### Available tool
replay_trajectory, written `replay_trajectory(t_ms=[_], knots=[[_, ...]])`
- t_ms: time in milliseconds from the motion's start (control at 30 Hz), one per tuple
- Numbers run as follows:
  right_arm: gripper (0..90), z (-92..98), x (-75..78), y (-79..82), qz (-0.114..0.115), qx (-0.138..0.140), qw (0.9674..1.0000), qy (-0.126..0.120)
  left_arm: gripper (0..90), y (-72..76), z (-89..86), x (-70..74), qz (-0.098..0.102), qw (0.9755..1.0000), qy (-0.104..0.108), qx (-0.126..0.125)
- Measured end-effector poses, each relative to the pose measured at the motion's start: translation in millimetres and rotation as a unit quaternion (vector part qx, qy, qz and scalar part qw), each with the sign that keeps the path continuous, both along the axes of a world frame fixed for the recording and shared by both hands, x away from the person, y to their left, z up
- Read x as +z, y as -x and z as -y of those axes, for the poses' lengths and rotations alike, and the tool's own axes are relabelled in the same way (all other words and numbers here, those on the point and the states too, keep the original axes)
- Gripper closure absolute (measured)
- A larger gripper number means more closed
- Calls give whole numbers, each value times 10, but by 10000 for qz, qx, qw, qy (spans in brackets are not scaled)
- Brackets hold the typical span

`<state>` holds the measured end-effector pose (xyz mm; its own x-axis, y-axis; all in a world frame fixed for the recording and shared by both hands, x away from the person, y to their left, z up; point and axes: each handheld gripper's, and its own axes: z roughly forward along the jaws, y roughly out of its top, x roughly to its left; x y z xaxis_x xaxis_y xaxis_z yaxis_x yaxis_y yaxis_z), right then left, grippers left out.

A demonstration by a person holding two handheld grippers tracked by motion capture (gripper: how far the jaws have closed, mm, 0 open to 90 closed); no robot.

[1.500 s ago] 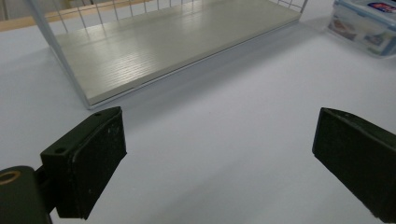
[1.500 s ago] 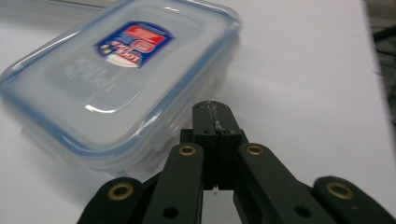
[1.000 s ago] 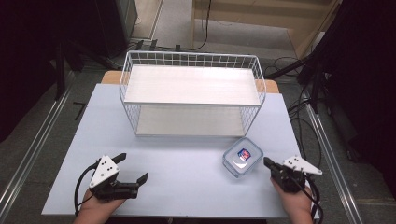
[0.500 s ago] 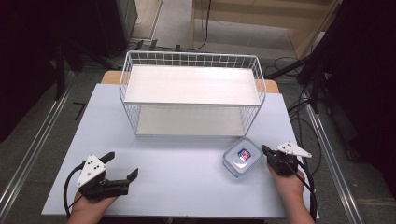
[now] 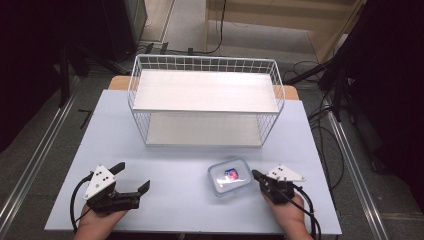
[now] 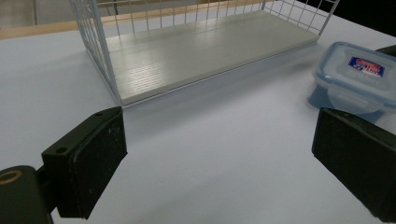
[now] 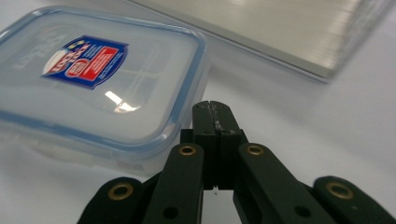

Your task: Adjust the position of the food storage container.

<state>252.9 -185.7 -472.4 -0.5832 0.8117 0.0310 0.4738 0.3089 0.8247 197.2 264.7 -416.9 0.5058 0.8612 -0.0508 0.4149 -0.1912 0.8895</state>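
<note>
A clear lidded plastic container (image 5: 229,177) with a blue seal and a red-and-blue label lies flat on the pale blue table (image 5: 180,150), in front of the wire rack. My right gripper (image 5: 255,174) is shut with nothing between its jaws. Its tip rests against the container's right edge. In the right gripper view the closed jaws (image 7: 212,112) meet the container (image 7: 98,79) at its rim. My left gripper (image 5: 132,176) stands open and empty at the front left, well apart from the container. From the left gripper view (image 6: 219,158) the container (image 6: 357,74) lies at the far right.
A white wire rack (image 5: 205,65) with two pale wooden shelves stands at the back middle of the table; its lower shelf (image 6: 205,51) is bare. Cables trail on the floor at the right (image 5: 325,130). Bare tabletop lies between the two grippers.
My right gripper has moved left, and the container has slid left with it across the table. The left gripper has stayed about where it was.
</note>
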Motion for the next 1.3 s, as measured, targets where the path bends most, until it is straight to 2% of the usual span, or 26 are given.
replay_trajectory(t_ms=[67, 100, 300, 400, 567, 733, 800, 1000, 1100, 1167, 1300], knots=[[900, -63, 9, 33, -26, 98, 9999, -33, 35, -1, 1, 1, 2, 10000, 13, -13], [900, -214, 34, 111, -42, 329, 9994, -44, 35, -2, -7, 7, -7, 10000, 30, -33], [900, -499, 95, 261, -64, 697, 9974, -144, 42, -9, -16, 8, -19, 10000, 71, -45], [900, -604, 132, 303, -60, 781, 9968, -141, 45, -13, -3, 1, -38, 9999, 74, -98], [900, -541, 234, 341, 30, 657, 9972, -347, 64, -16, 42, -23, -148, 9997, 43, -210], [900, -461, 290, 356, 5, 489, 9969, -621, 72, -34, 122, -49, -287, 9991, 72, -290], [900, -454, 305, 362, 20, 477, 9967, -657, 73, -38, 161, -59, -319, 9988, 117, -345], [900, -438, 352, 357, 123, 503, 9964, -675, 73, -36, 212, -53, -310, 9989, 65, -347], [900, -423, 364, 341, 139, 501, 9960, -723, 82, -33, 203, -8, -313, 9988, 218, -305], [869, -429, 353, 319, 107, 496, 9958, -768, 83, -53, 214, -3, -311, 9987, 284, -279], [815, -470, 322, 264, 36, 494, 9957, -778, 83, -98, 231, -18, -326, 9987, 276, -283]])
